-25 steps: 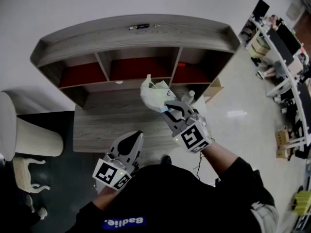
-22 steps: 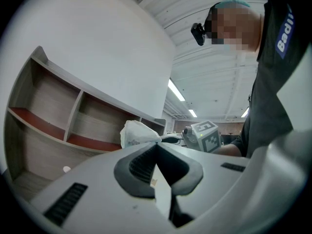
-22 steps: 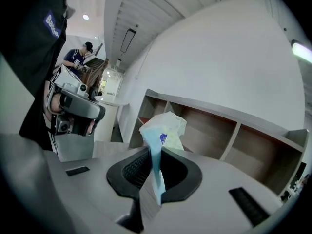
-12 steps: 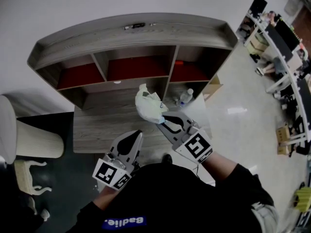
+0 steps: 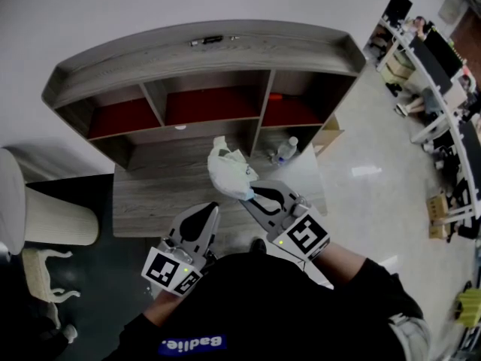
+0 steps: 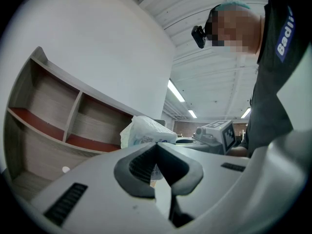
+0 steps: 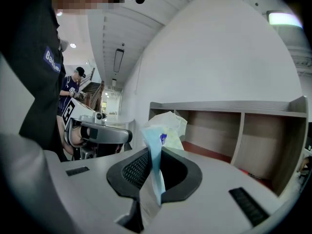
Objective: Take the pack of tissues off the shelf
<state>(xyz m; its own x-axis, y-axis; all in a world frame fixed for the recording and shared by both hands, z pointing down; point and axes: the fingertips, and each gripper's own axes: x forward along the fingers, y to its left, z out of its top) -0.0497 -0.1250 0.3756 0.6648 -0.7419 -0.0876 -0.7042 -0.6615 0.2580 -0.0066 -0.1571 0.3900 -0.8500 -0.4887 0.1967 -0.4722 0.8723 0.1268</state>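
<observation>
Tissue pack (image 5: 228, 173) hangs clear of the shelf (image 5: 203, 45), pinched by the right tongs (image 5: 251, 194), left tongs (image 5: 213, 207) pressed together empty; only a steady carry-away seems left.

One pack of tissues (image 5: 227, 173), two grippers (image 5: 212, 209) (image 5: 250, 195), one shelf (image 5: 203, 47), one bottle (image 5: 285, 151)

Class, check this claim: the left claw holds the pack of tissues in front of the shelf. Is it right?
No. The right claw holds the pack of tissues in front of the shelf; the right gripper view shows it pinched there.
</observation>
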